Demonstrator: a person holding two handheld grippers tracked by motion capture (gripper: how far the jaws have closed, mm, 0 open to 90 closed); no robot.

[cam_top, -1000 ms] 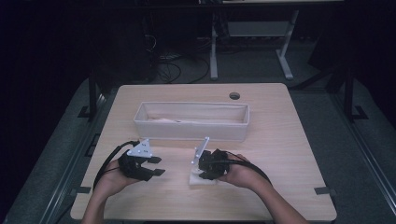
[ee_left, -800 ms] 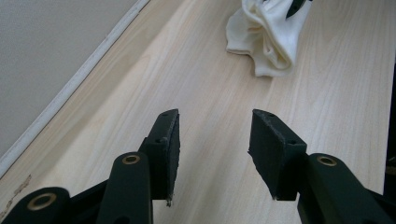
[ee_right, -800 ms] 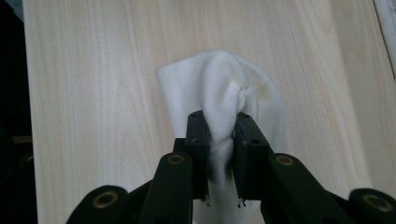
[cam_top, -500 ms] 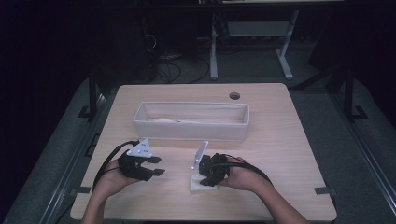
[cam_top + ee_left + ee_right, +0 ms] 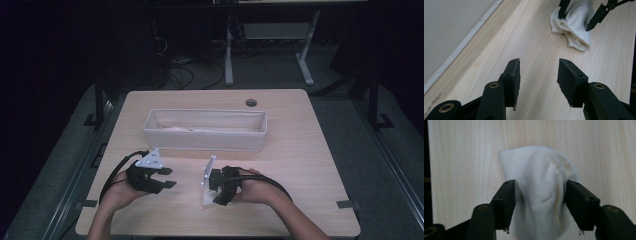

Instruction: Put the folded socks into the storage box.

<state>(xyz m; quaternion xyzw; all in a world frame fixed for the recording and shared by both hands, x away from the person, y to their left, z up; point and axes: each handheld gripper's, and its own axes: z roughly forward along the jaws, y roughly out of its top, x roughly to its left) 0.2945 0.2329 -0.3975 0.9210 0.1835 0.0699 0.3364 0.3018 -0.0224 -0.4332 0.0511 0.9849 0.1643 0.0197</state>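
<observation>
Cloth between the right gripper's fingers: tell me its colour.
The cloth is plain white to cream, without pattern; the right gripper view shows it best.

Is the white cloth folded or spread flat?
Bunched, not spread: the white cloth lies creased on the table between open jaws.

Crumpled white cloth point(image 5: 541, 195) lies bunched on the table's near edge

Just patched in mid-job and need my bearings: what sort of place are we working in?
Most likely a lab or recording workspace, not a home. A plain wooden table with a cable hole stands in a dark room, loose cables and metal desk legs behind it. On it are a fabric bin and a white cloth.
</observation>
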